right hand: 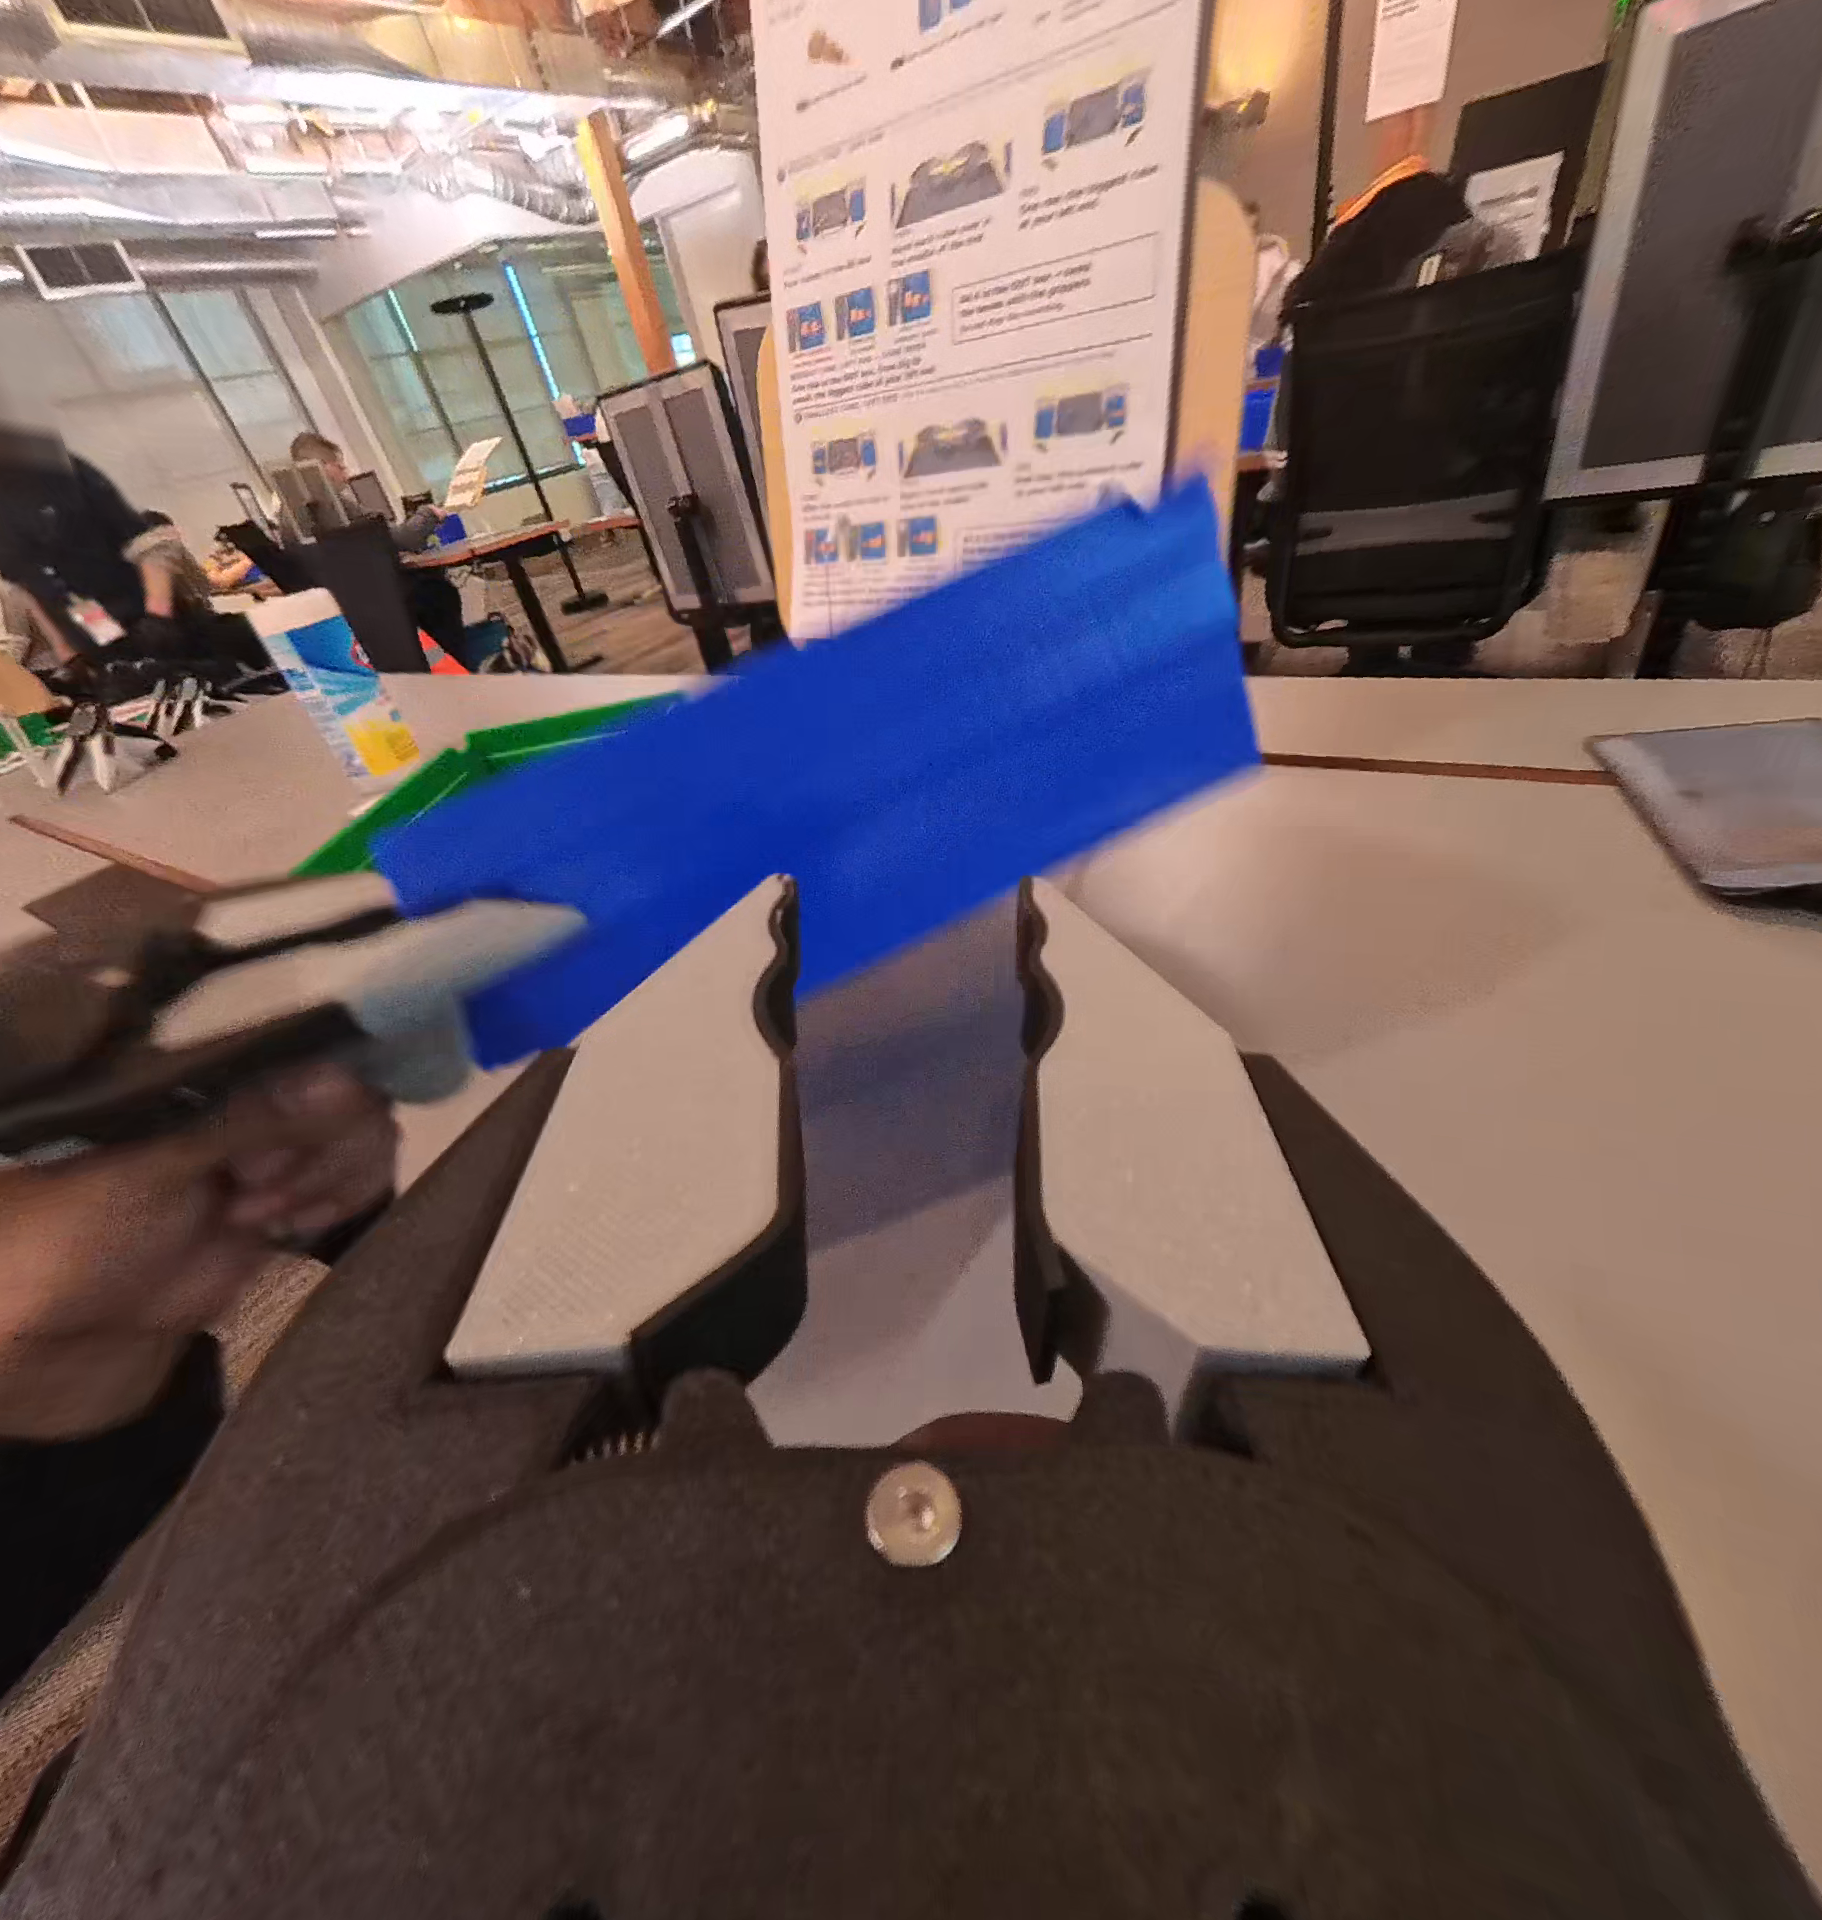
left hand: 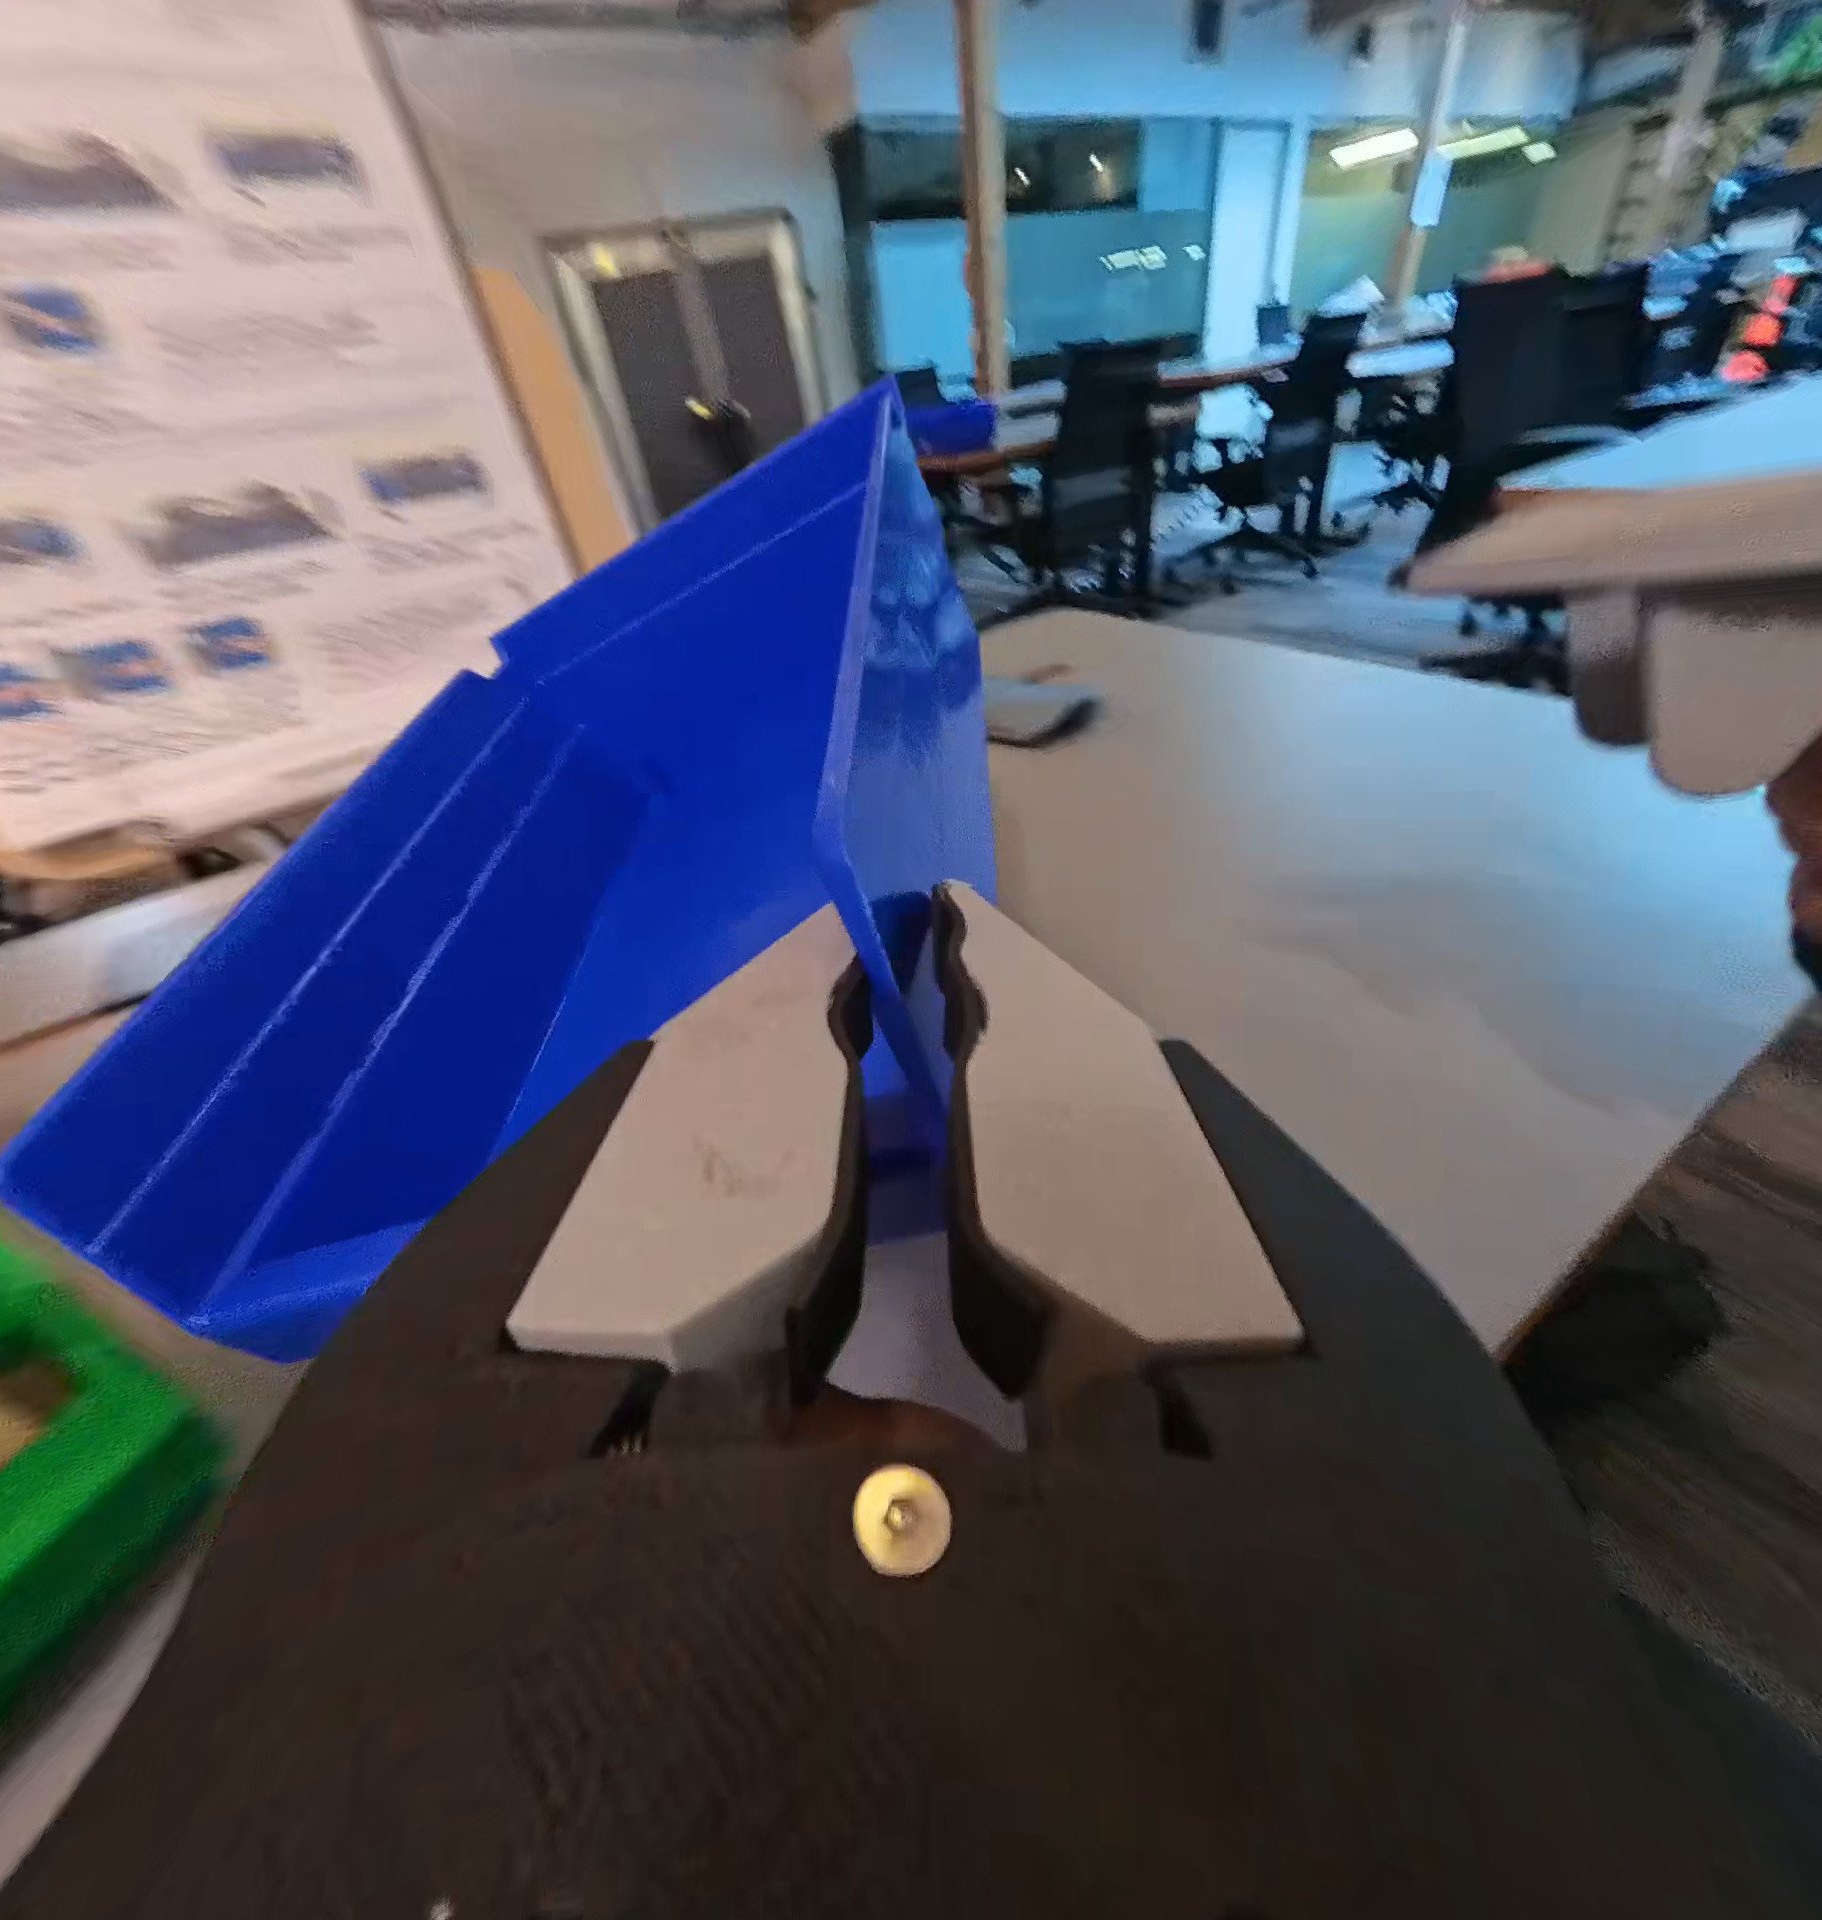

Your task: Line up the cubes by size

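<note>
Above table (right hand: 1406, 1039), left tool (left hand: 902, 966) grips tilted blue bin (left hand: 574, 883) wall; right tool (right hand: 907, 914) open, empty.

Instruction poster (right hand: 974, 312), office chairs (left hand: 1115, 447), tablet (right hand: 1748, 805)

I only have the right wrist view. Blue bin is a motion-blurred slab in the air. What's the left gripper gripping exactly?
Observer: Left gripper is shut on the blue bin, pinching one thin side wall.
Operator: Anything inside it?
Observer: The interior that shows is bare blue; no cubes in sight.
Operator: Right gripper touching it?
Observer: No. Right gripper is open and holds nothing.
Operator: The green thing?
Observer: Green tray, at the left view's lower left, blurred.
</note>
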Available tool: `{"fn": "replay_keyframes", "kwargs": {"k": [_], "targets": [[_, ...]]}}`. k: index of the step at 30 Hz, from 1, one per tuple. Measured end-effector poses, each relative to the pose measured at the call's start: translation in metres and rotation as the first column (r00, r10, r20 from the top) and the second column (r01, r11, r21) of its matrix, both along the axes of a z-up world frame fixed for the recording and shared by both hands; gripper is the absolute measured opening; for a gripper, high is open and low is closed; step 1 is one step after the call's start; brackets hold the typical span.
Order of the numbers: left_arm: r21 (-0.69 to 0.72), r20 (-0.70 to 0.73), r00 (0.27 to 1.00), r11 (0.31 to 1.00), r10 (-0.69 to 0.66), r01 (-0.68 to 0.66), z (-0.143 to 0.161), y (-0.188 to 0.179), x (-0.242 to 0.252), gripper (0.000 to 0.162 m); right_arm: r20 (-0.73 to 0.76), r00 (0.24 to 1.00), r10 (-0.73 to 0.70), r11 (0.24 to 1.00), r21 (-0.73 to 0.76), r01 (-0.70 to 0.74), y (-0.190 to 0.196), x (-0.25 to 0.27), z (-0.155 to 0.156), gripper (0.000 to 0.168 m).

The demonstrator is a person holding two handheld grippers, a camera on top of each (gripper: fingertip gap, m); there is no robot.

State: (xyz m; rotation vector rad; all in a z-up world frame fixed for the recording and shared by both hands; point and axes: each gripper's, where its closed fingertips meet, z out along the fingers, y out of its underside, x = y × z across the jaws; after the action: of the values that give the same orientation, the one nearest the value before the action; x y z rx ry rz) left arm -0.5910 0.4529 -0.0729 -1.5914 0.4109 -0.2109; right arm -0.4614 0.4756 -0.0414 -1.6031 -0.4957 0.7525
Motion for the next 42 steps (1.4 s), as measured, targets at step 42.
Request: {"fn": "replay_keyframes", "kwargs": {"k": [42], "targets": [[-0.444,-0.202,0.925,0.811,0.323,-0.380,-0.147,-0.015,-0.290,0.000,0.650,0.754,0.094,0.976,-0.211,0.061,0.008,-0.109,-0.180,0.000]]}}
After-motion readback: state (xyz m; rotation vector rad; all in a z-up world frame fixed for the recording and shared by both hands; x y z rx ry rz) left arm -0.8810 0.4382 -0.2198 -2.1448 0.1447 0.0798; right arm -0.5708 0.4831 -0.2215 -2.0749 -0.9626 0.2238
